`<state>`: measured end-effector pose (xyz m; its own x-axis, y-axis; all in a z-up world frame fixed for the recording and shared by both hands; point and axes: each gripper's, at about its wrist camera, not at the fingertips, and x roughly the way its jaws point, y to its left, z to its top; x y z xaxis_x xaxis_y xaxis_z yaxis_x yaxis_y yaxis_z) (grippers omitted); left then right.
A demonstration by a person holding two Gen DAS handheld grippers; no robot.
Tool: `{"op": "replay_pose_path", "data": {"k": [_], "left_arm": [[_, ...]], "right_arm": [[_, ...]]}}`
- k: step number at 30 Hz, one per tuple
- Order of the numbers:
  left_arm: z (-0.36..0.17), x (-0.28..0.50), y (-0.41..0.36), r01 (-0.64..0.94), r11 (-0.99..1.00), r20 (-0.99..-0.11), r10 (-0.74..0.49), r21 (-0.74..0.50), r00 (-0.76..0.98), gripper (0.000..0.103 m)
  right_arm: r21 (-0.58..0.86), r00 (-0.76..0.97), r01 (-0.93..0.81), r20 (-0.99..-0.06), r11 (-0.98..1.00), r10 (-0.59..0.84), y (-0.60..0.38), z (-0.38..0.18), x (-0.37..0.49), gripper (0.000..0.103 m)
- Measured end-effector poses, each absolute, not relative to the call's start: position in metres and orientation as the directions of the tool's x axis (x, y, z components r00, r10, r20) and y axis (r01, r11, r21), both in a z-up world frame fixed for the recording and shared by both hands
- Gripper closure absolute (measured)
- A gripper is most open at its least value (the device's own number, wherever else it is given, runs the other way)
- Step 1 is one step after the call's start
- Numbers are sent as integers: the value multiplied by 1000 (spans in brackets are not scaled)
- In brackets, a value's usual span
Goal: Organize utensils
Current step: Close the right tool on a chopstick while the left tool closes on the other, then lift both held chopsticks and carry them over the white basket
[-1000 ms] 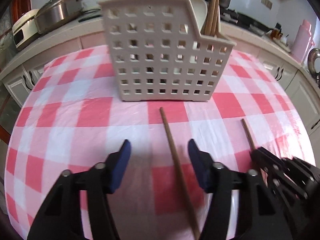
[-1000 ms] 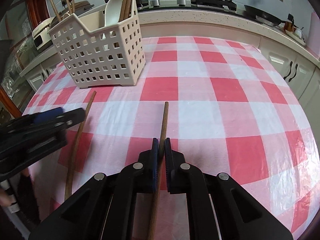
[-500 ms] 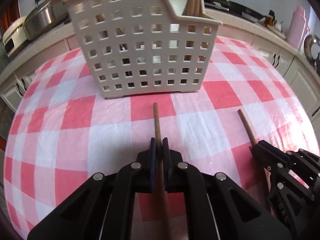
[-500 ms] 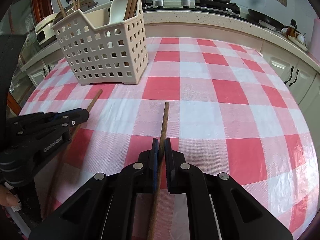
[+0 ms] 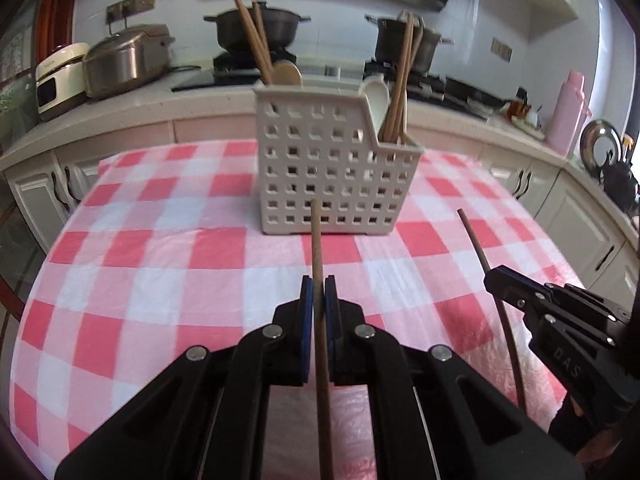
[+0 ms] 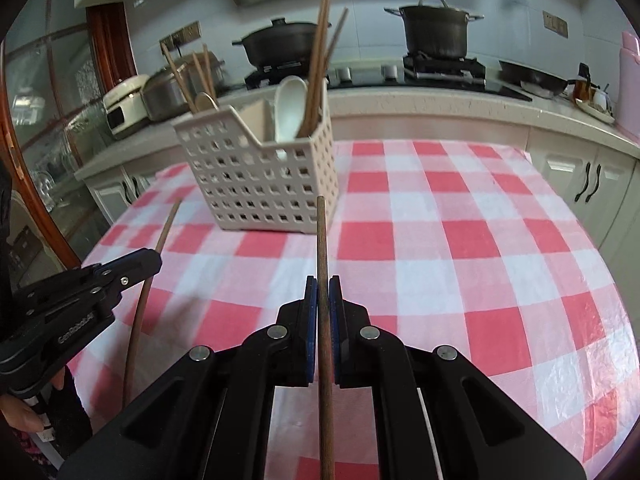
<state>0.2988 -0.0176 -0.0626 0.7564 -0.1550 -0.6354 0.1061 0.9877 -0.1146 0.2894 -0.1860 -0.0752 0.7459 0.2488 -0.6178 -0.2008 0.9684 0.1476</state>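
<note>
Two wooden chopsticks are being carried toward the perforated white basket [image 5: 336, 168], which stands on the checked tablecloth [image 5: 140, 264] and serves here as the landmark. One chopstick [image 5: 318, 256] is clamped between the blue pads of the left gripper [image 5: 319, 294], its free tip pointing at the near wall of the basket, low down and slightly left of centre. The other chopstick [image 6: 321, 248] is pinched in the same way by the right gripper [image 6: 322, 294], its tip aimed at the basket's near right corner. Both sticks appear to be lifted clear of the cloth, though contact at their rear ends cannot be checked. The basket is seen to be already stocked: a white spoon [image 6: 290, 106] and a bundle of chopsticks [image 6: 320, 64] stand in its lower front compartment, and more chopsticks with a wooden spoon [image 5: 286, 74] rise from the taller rear part. The step in hand is judged to be the transport after pick-up. For the next move, each stick would need to be raised above the basket rim, tipped toward upright, and released over the compartment that holds the bundled chopsticks, without the standing utensils or the other gripper being struck.
</note>
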Motion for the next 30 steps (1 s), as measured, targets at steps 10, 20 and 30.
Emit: {"op": "replay_pose_path", "data": {"k": [10, 20, 30], "left_arm": [[-33, 258, -2, 112, 985, -538, -165, -130, 827, 97], [-17, 227, 4, 96, 988, -454, -141, -121, 880, 97], [-3, 206, 4, 88, 990, -381, -125, -114, 916, 97]], "right_arm": [[138, 790, -236, -548, 962, 273, -174, -45, 265, 96], [113, 830, -256, -484, 960, 278, -168, -26, 242, 96], [109, 844, -276, -448, 955, 295, -165, -14, 224, 96]]}}
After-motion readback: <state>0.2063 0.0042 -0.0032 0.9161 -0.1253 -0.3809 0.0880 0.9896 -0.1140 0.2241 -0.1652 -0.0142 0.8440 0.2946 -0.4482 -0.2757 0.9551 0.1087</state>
